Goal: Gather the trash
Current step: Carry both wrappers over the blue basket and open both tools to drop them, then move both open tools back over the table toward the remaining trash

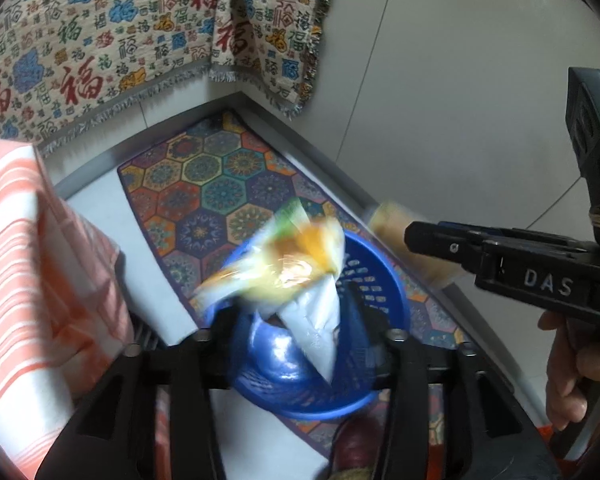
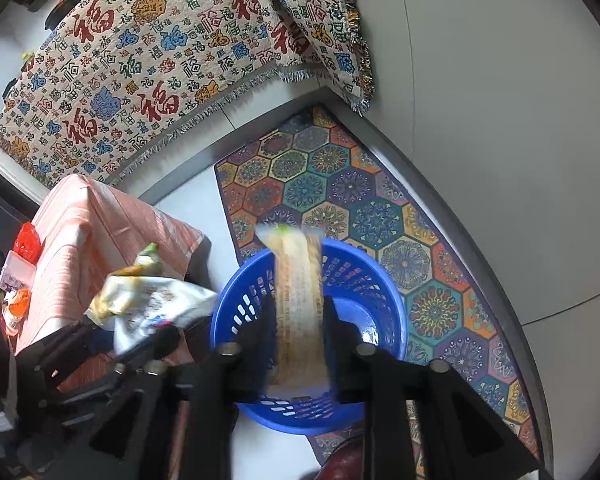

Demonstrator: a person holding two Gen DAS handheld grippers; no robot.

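Blue basket [image 2: 308, 320] stands on patterned mat [image 2: 360, 200], near its front edge. Left gripper [image 1: 296, 320] above basket, jaws partly apart, crumpled yellow-white wrapper [image 1: 276, 268] blurred between them. Right gripper [image 2: 300, 316] jaws partly apart, tan packet [image 2: 298, 308] between, over basket; grip on either cannot be told

- The pale tiled floor [image 2: 500, 128] carries everything here.
- A hexagon-patterned rug [image 2: 340, 200] lies flat on it, along a grey raised edge.
- A blue perforated basket [image 2: 256, 292] stands partly on the rug, partly on bare tile.
- A box-like stand under orange-striped cloth [image 2: 100, 224] sits just beside the basket, with wrappers on top.
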